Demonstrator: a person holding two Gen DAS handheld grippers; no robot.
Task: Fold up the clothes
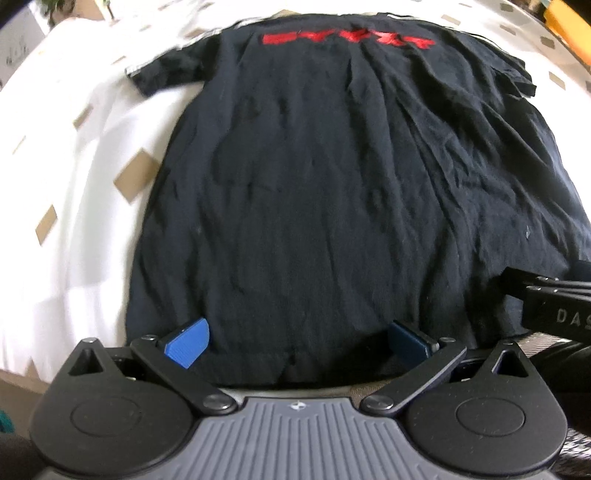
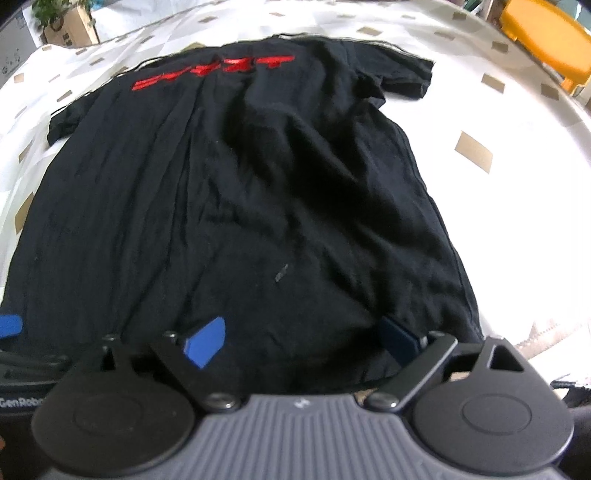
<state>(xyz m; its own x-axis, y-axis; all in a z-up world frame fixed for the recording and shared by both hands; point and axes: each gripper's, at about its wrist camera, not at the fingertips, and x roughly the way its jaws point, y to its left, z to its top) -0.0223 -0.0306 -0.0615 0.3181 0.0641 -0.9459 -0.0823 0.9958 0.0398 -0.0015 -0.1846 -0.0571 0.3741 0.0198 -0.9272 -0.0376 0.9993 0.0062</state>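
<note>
1. White bedding (image 1: 74, 155) with tan diamond patches covered the whole work surface, and I could see a cardboard box (image 2: 79, 26) with a green plant at the far left and an orange chair (image 2: 546, 37) at the far right.
2. I saw the black T-shirt (image 1: 314, 184) lying spread flat on it, hem near me, both short sleeves out to the sides, and red lettering (image 1: 347, 38) across its far end.
3. I had the left gripper (image 1: 297, 345) at the near hem with its blue pads standing wide apart, hem cloth lying between them but not pinched.
4. I had the right gripper (image 2: 304, 341) just beside it along the same hem, towards the shirt's right corner, its fingers also wide and clamping nothing.
5. Both wrist views were slightly blurred.
</note>
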